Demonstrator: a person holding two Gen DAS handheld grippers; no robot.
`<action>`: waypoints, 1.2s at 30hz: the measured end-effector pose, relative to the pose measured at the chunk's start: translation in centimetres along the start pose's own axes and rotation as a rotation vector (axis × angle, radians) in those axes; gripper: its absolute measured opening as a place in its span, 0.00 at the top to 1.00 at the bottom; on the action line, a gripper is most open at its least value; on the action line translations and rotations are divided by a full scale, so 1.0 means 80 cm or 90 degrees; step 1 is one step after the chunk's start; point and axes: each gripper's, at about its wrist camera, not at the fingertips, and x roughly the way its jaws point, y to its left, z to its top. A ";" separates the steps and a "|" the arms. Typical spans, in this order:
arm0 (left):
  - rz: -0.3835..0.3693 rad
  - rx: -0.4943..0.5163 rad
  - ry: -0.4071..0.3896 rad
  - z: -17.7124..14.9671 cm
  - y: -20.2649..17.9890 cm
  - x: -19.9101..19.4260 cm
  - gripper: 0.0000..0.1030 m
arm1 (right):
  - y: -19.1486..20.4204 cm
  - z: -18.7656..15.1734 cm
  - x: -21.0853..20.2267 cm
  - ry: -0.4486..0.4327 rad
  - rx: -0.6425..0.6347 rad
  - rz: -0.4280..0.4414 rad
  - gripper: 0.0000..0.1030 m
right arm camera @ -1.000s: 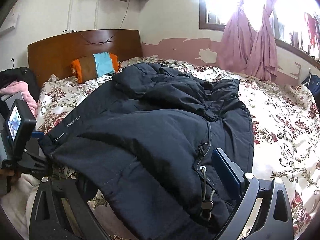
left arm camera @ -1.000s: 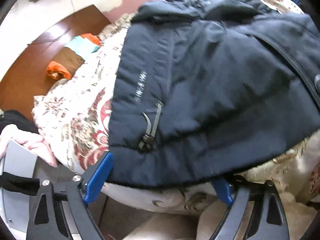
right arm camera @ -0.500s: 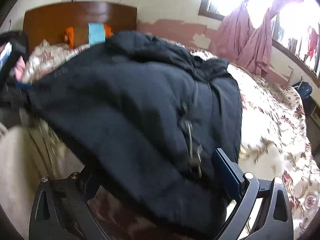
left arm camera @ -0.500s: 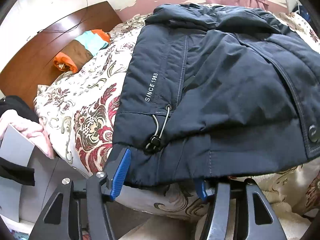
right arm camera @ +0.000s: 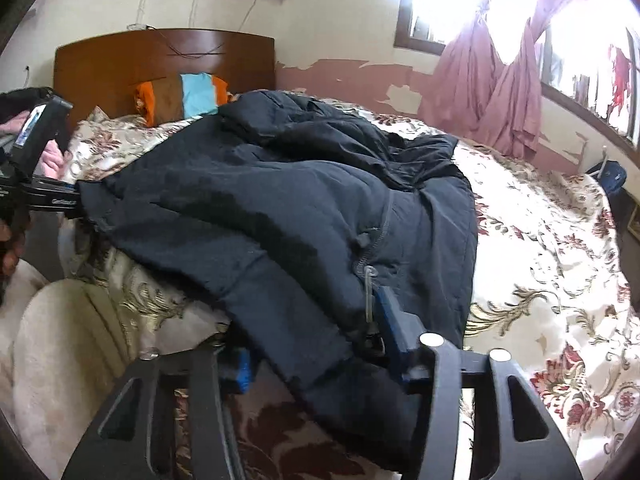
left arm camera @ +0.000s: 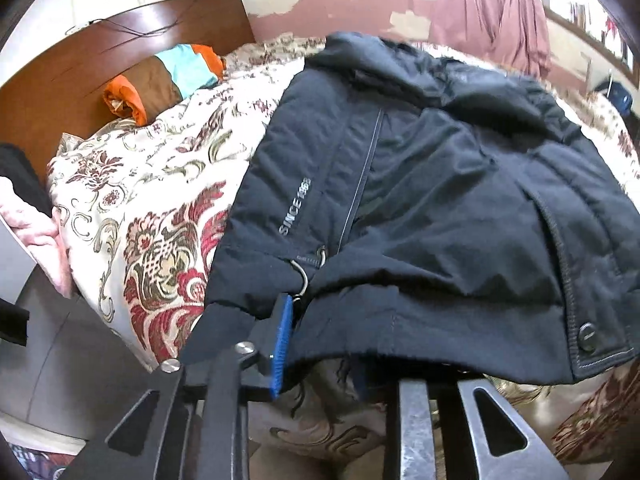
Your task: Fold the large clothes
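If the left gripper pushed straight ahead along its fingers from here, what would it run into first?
The left gripper already has the hem of the dark jacket between its fingers, so it would press further into the jacket at once. The floral bedspread lies under it; depth beyond that is unclear.

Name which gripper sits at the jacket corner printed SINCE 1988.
The left gripper: the lettering sits on the jacket just above its blue pad; at the right gripper only a drawcord shows.

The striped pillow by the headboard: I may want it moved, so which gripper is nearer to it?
Left. The left gripper grips the jacket hem on the striped pillow side; the right gripper holds the hem's far corner.
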 end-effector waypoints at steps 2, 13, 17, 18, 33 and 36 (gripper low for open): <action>-0.012 -0.012 -0.019 0.002 0.004 -0.005 0.79 | -0.001 -0.002 0.002 0.010 0.021 0.012 0.61; -0.059 -0.017 -0.172 -0.002 0.007 -0.063 0.92 | -0.013 0.003 -0.011 -0.024 0.086 0.029 0.84; -0.055 -0.012 -0.226 -0.010 0.003 -0.092 0.92 | -0.018 0.006 -0.034 -0.061 0.091 0.028 0.88; -0.052 -0.005 -0.238 -0.013 0.001 -0.099 0.92 | -0.018 0.008 -0.041 -0.071 0.084 0.025 0.89; -0.083 -0.025 -0.403 -0.052 -0.002 -0.268 0.93 | -0.042 0.021 -0.198 -0.219 0.072 0.021 0.91; -0.086 -0.009 -0.420 -0.052 -0.007 -0.296 0.93 | -0.046 0.026 -0.222 -0.244 0.077 0.019 0.91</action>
